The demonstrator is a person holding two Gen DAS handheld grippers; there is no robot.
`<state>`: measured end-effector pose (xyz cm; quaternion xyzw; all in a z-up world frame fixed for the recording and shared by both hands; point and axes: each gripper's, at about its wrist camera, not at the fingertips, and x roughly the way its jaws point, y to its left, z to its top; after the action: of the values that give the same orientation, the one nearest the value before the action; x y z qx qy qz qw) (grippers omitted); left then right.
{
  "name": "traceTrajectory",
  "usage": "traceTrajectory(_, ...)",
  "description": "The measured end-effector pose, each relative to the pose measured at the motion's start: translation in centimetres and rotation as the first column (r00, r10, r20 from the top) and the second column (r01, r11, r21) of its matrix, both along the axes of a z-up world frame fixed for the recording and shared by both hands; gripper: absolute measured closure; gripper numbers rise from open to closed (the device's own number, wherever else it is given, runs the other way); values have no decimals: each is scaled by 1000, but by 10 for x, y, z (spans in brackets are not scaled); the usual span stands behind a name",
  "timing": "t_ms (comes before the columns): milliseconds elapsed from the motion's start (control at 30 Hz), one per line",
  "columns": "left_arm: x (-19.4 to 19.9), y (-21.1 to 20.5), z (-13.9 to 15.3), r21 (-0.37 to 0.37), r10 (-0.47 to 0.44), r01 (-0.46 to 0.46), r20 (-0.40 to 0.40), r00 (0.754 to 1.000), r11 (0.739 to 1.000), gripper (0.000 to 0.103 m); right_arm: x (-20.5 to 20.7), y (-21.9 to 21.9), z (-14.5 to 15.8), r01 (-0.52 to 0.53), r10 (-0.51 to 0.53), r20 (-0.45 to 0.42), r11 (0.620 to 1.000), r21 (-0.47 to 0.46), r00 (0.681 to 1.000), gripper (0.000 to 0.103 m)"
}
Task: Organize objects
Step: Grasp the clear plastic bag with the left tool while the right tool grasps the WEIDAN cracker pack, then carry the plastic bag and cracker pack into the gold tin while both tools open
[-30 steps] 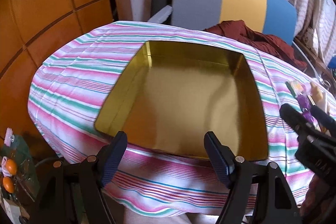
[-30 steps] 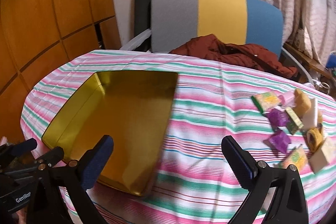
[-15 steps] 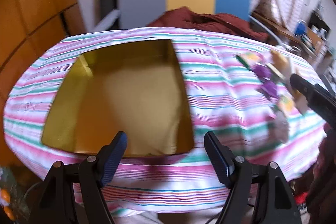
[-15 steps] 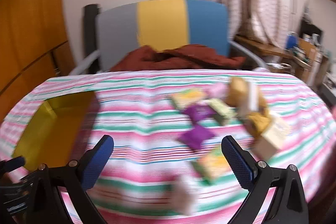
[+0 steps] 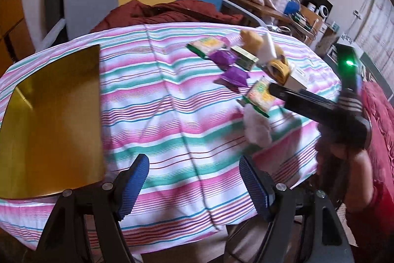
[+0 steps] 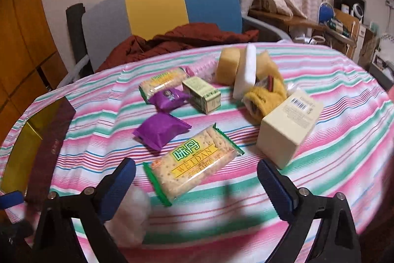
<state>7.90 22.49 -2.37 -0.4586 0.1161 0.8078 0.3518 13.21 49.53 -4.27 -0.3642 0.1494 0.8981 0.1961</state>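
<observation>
Hovering over the striped surface (image 6: pixel 320 95), the right gripper (image 6: pixel 195 179) has its jaws spread wide with nothing clamped, though they've just been closing in a touch. Lying partly between them is a cracker pack (image 6: pixel 194 164) with a green edge and WEIDAN printed on it, not gripped, just flat on the cloth. Just past it sit two purple packets (image 6: pixel 161 131), a small green box (image 6: pixel 202 95), a second cracker pack (image 6: pixel 162 83), and off to the right a cream box (image 6: pixel 288 125) with a barcode on top, tilted a bit. Behind those there's a yellow sponge (image 6: pixel 229 65), a white block (image 6: pixel 245 73) standing on edge, and some fuzzy yellow thing (image 6: pixel 266 95) I can't really make out. A blurry white fluffy lump (image 6: pixel 133 211) sits right by the right gripper's left finger. From the left wrist view, the left gripper (image 5: pixel 194 183) is also wide open and holding nothing, hanging over bare cloth near the front edge. The gold tin tray (image 5: pixel 49 115) is on the far left of the surface, well apart from the pile of stuff, and looks empty. A chair (image 6: pixel 157 6) with grey, yellow and blue panels stands behind, with a rust-red garment (image 6: pixel 184 41) dumped on it.
</observation>
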Motion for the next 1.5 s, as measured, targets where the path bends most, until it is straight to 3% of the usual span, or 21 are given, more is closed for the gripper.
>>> traceTrajectory(200, 6, 20, -7, -36, -25, 25, 1, 1000, 999, 26, -27, 16, -26, 43, -41, 23, 992, -116, 999, 6)
traceTrajectory(333, 3, 27, -6, -25, -27, 27, 14, 1000, 999, 26, -44, 17, -39, 73, -66, 72, 992, -104, 995, 7)
traceTrajectory(500, -3, 38, -11, 55, -29, 26, 51, 998, 998, 26, -41, 20, -41, 72, -65, 103, 995, -73, 993, 25)
traceTrajectory(567, -5, 45, -14, 49, -28, 26, 58, 998, 998, 26, -33, 24, -40, 64, -56, 98, 995, -81, 994, 35)
traceTrajectory(700, -5, 62, -24, 39, -70, 67, 77, 995, 997, 26, -21, 34, -37, 54, -45, 111, 995, -82, 993, 45)
traceTrajectory(767, -1, 71, -26, 33, -92, 90, 46, 995, 995, 26, -15, 38, -38, 57, -48, 119, 996, -72, 992, 51)
traceTrajectory(867, 6, 89, -29, 8, -139, 139, -3, 990, 990, 26, -5, 43, -39, 55, -47, 117, 996, -69, 992, 51)
traceTrajectory(1033, -4, 110, -40, 45, -157, 155, 36, 987, 987, 26, -1, 45, -41, 57, -49, 104, 995, -78, 993, 51)
traceTrajectory(1167, -9, 121, -57, -27, -146, 147, 35, 989, 989, 26, 0, 42, -43, 58, -51, 98, 996, -66, 994, 51)
traceTrajectory(1233, -9, 118, -62, -28, -159, 159, 5, 987, 987, 43, 0, 41, -43, 60, -54, 98, 996, -62, 994, 51)
traceTrajectory(1500, -12, 111, -67, 21, -214, 215, -21, 977, 976, 46, 0, 36, -43, 42, -40, 99, 999, -16, 994, 52)
